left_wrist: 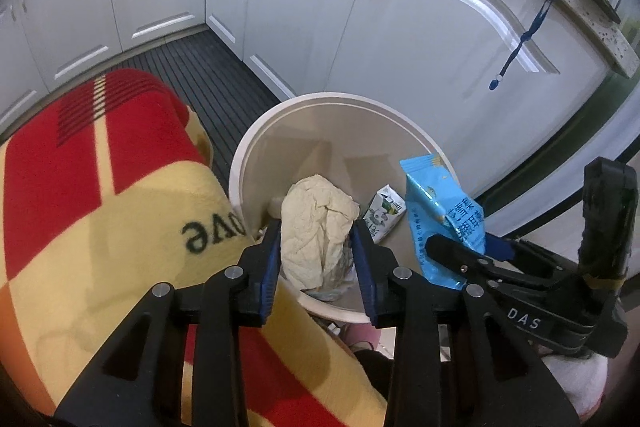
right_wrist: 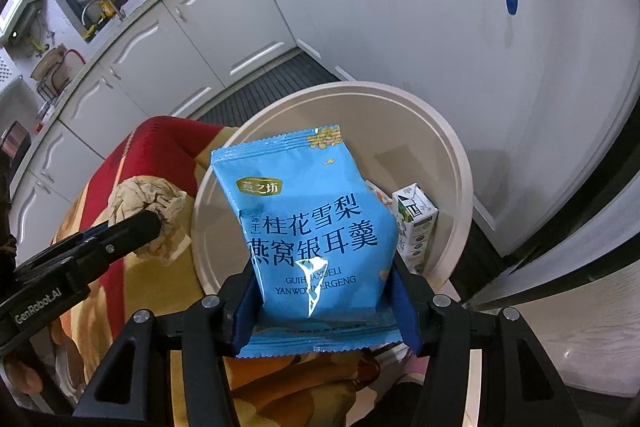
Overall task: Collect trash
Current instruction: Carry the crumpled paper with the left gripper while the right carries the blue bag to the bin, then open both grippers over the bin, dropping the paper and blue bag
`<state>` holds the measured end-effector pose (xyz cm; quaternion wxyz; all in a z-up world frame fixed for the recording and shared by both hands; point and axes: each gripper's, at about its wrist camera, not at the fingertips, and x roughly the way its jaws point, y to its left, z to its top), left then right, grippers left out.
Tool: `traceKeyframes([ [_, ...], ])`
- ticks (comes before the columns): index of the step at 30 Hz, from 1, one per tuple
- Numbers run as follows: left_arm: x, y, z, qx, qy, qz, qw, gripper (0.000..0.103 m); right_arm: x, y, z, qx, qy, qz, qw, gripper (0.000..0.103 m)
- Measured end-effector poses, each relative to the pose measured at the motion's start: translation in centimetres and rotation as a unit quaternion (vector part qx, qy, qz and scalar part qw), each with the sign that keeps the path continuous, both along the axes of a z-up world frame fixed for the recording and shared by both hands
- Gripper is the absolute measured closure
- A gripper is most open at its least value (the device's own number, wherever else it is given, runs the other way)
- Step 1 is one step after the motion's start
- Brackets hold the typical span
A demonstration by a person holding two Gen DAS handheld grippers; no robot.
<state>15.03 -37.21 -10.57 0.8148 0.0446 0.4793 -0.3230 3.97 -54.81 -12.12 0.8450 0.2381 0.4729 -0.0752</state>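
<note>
My left gripper [left_wrist: 316, 259] is shut on a crumpled beige paper ball [left_wrist: 316, 227] and holds it over the near rim of a round cream trash bin [left_wrist: 336, 99]. My right gripper [right_wrist: 324, 307] is shut on a blue snack packet [right_wrist: 308, 219] and holds it over the same bin [right_wrist: 452, 155]. A small milk carton [left_wrist: 382, 213] lies inside the bin; it also shows in the right wrist view [right_wrist: 416, 223]. The right gripper with the packet [left_wrist: 444, 223] shows at the right of the left wrist view. The left gripper with the paper ball [right_wrist: 148, 207] shows at the left of the right wrist view.
A red and yellow blanket [left_wrist: 100, 187] covers something low just left of the bin. White cabinet doors [left_wrist: 420, 27] stand behind the bin, with a dark ribbed floor mat [left_wrist: 208, 67] in front of them. A blue lanyard [left_wrist: 524, 35] hangs from the counter edge.
</note>
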Motion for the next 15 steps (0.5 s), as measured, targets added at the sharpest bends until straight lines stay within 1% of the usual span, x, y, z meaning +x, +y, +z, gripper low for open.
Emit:
traceKeyframes([
  [1, 0.05, -0.05, -0.06, 0.0, 0.001, 0.0, 1.0, 0.067, 0.03, -0.03, -0.13, 0.0, 0.001, 0.0, 1.0, 0.049],
  [4, 0.16, -0.11, -0.25, -0.002, 0.003, 0.001, 1.0, 0.058, 0.2, -0.17, -0.5, 0.003, 0.002, -0.003, 1.0, 0.046],
  [6, 0.26, 0.0, -0.38, -0.006, 0.006, 0.001, 1.0, 0.047, 0.31, -0.34, -0.72, 0.007, 0.003, -0.005, 1.0, 0.045],
  [7, 0.33, 0.03, -0.39, -0.007, 0.007, 0.002, 0.9999, 0.046, 0.38, -0.43, -0.83, 0.009, 0.004, -0.005, 1.0, 0.045],
  [8, 0.37, 0.08, -0.43, -0.007, 0.008, 0.002, 0.9999, 0.045, 0.42, -0.46, -0.92, 0.01, 0.005, -0.004, 1.0, 0.044],
  [10, 0.38, 0.13, -0.43, -0.006, 0.008, 0.003, 0.9999, 0.044, 0.27, -0.54, -1.01, 0.007, 0.006, -0.003, 1.0, 0.035],
  [15, 0.01, 0.42, -0.12, -0.005, 0.0, 0.005, 1.0, 0.043, -0.08, -0.23, -0.7, 0.002, 0.003, -0.003, 1.0, 0.03],
])
